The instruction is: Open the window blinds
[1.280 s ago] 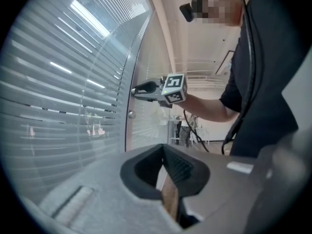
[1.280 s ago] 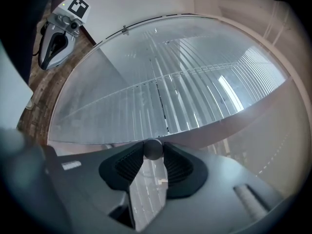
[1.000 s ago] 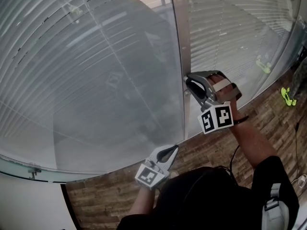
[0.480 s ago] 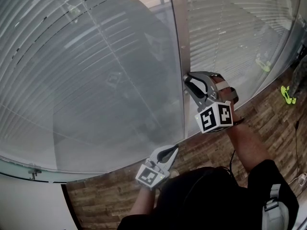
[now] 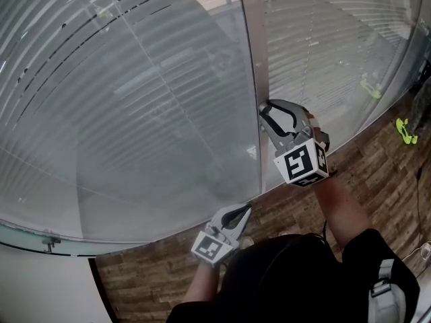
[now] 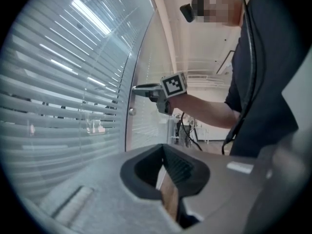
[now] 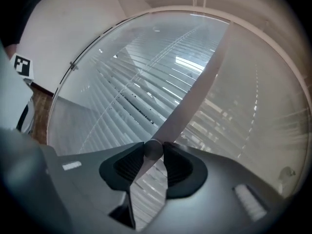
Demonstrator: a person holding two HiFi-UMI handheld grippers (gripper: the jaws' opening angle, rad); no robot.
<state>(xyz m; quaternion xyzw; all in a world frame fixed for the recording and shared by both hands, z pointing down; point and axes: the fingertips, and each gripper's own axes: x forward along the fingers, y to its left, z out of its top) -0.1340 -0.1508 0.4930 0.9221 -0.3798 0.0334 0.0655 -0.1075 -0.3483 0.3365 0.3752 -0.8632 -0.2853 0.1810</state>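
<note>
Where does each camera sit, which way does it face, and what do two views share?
Head view: on the person's head, looking steeply down at the blinds; left gripper, right gripper and forearms show.
Left gripper view: on the left gripper, looking along the blinds past its shut jaws; right arm and torso show.
Right gripper view: on the right gripper, facing the blinds; its jaws grip a knob on the frame.
Shared: head and left gripper views show the right gripper at the frame.

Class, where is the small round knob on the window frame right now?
In the right gripper view the knob sits low centre on the metal window frame, pinched between the right gripper's jaws.
</note>
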